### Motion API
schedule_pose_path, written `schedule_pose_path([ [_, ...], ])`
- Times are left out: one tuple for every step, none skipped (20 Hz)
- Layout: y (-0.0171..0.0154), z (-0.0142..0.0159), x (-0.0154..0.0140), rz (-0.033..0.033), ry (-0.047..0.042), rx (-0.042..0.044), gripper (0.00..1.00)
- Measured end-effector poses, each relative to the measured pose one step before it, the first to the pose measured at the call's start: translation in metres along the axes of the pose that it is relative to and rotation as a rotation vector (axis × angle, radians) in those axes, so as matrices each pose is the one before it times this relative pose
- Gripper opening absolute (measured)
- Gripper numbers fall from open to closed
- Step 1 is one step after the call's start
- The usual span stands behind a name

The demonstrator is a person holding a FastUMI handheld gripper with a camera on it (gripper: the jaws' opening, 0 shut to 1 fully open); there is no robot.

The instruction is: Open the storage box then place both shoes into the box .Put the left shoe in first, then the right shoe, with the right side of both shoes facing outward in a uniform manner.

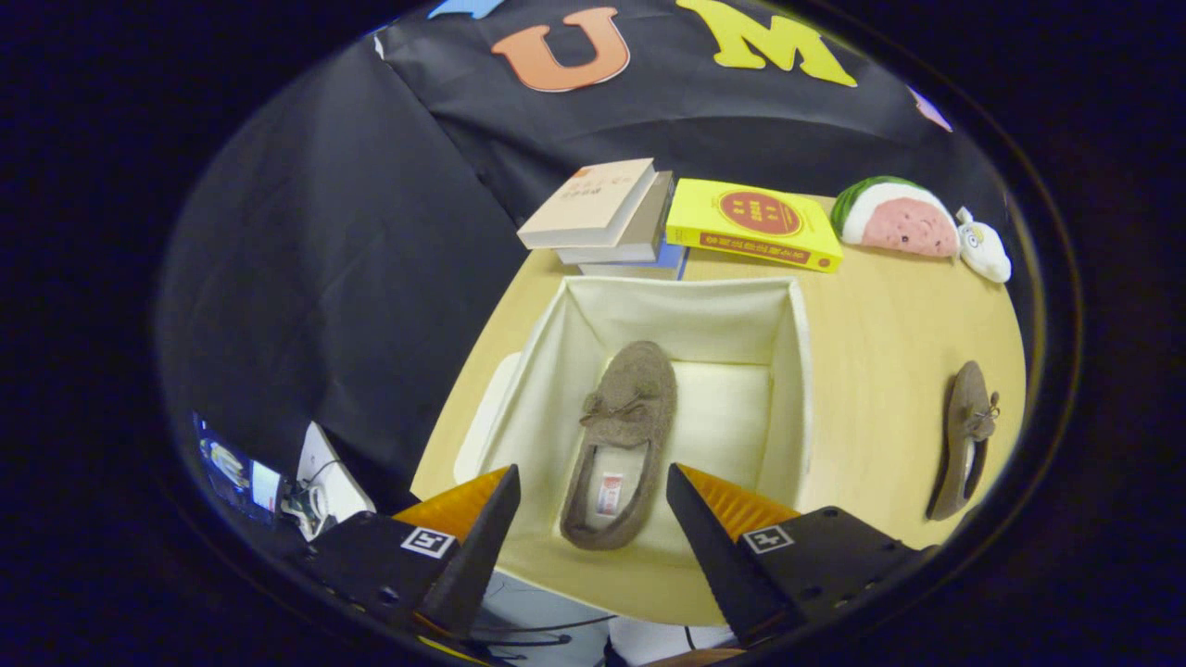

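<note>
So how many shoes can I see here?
2. One brown shoe lies inside the open storage box, just ahead of the open gripper, which holds nothing. The other shoe lies on the table, beside the box.

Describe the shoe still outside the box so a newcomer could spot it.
Start at the open cream storage box on the wooden table. Right of it, apart from the box, lies a brown slipper on its side. Its twin lies inside, beyond the open gripper.
</note>
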State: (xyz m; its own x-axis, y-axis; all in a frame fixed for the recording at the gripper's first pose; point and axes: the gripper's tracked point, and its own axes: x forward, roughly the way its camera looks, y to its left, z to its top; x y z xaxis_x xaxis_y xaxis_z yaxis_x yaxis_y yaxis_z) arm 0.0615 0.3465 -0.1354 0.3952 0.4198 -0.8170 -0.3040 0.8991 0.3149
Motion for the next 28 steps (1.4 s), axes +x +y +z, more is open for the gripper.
schedule_pose_path([
  [-0.00746,0.00175,-0.01263,-0.00344,-0.02152,-0.00515,0.96],
  [-0.00749,0.00154,-0.01183,-0.00186,-0.02280,-0.00993,0.96],
  [-0.00890,0.00062,-0.01129,0.00158,-0.02131,-0.01626,0.96],
  [-0.01096,-0.00067,-0.00931,-0.00457,-0.01837,-0.01220,0.96],
  [-0.01570,-0.00108,-0.00933,-0.01921,-0.01363,-0.00520,0.96],
  [-0.01714,-0.00189,-0.00786,-0.02201,-0.00988,0.00185,0.96],
  [-0.01745,-0.00267,-0.00750,-0.01652,-0.00626,0.00865,0.96],
  [-0.01692,-0.00174,-0.00562,-0.01267,-0.00727,0.01446,0.96],
  [-0.01978,-0.00080,-0.00489,-0.01688,-0.00760,0.01983,0.96],
  [-0.02187,-0.00133,-0.00302,-0.02267,-0.00555,0.02088,0.96],
  [-0.02131,-0.00100,-0.00257,-0.02166,-0.00441,0.02231,0.96],
  [-0.02074,-0.00063,-0.00070,-0.02135,-0.00432,0.01929,0.96],
  [-0.02041,-0.00141,0.00066,-0.01941,0.00339,0.01466,0.96],
  [-0.01941,-0.00283,0.00273,-0.01770,0.00856,0.01337,0.96],
  [-0.02133,-0.00252,0.00328,-0.02300,0.01063,0.01077,0.96],
  [-0.02099,-0.00208,0.00362,-0.02469,0.01080,0.00909,0.96],
  [-0.02140,-0.00213,0.00450,-0.02486,0.01164,0.01317,0.96],
  [-0.02098,-0.00149,0.00462,-0.02548,0.00877,0.01537,0.96],
  [-0.02009,-0.00114,0.00319,-0.01807,0.01075,0.01963,0.96],
  [-0.01730,-0.00125,0.00264,-0.01126,0.00869,0.02115,0.96],
  [-0.01809,0.00005,0.00283,-0.01575,0.00541,0.01766,0.97],
  [-0.01656,-0.00007,0.00261,-0.01785,0.00377,0.01464,0.97],
  [-0.01558,0.00076,0.00336,-0.02050,0.00172,0.00451,0.97],
  [-0.01255,0.00061,0.00414,-0.01739,0.00335,0.00178,0.96],
  [-0.01325,0.00203,0.00501,-0.02455,-0.00223,0.00297,0.97],
  [-0.01175,0.00019,0.00606,-0.02301,0.00388,0.00342,0.97],
  [-0.00890,-0.00148,0.00601,-0.01744,0.00729,0.00168,0.97],
  [-0.00557,-0.00214,0.00731,-0.01359,0.00997,-0.00220,0.97],
])
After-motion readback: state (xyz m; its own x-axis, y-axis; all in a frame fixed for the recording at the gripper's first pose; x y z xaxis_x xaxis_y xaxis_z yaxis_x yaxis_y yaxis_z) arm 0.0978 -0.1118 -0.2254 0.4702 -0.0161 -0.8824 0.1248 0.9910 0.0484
